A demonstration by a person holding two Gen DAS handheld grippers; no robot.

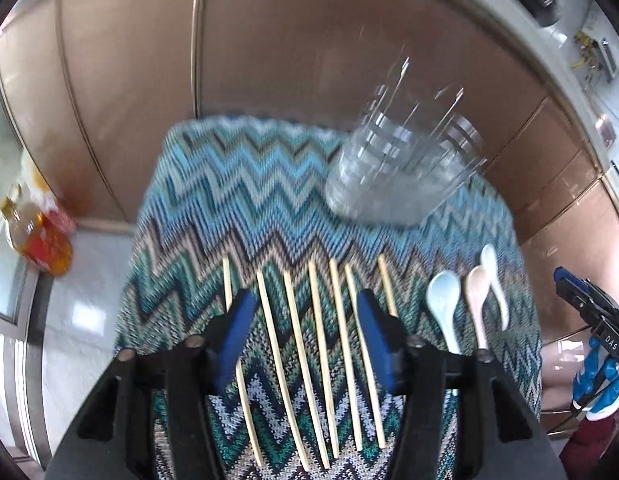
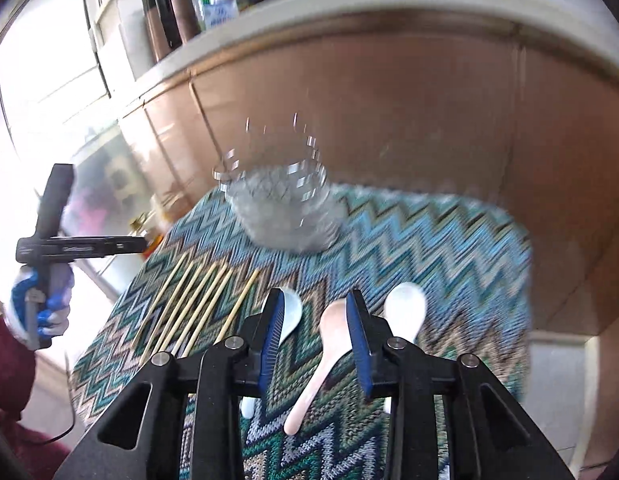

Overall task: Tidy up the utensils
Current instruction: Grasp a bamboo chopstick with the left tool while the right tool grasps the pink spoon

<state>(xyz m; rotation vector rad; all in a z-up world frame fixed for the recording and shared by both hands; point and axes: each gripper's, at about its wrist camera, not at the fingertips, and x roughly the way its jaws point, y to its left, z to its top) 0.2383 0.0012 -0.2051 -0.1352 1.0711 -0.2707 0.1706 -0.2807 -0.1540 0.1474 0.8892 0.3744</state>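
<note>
Nearest the left gripper [image 1: 305, 322], whose jaws stand part open and empty, seven pale chopsticks [image 1: 297, 344] lie side by side on a zigzag cloth [image 1: 245, 200] covering the worktop. Beside them, the right gripper [image 2: 315, 334], angled downward with narrower jaws gripping nothing, straddles a pink spoon [image 2: 327, 344] between a pale blue spoon [image 2: 291, 312] and a white spoon [image 2: 405, 310]. Farther back stands a clear glass jar [image 1: 393, 172], blurred. A gloved hand [image 2: 39, 312] holds the left gripper's handle.
</note>
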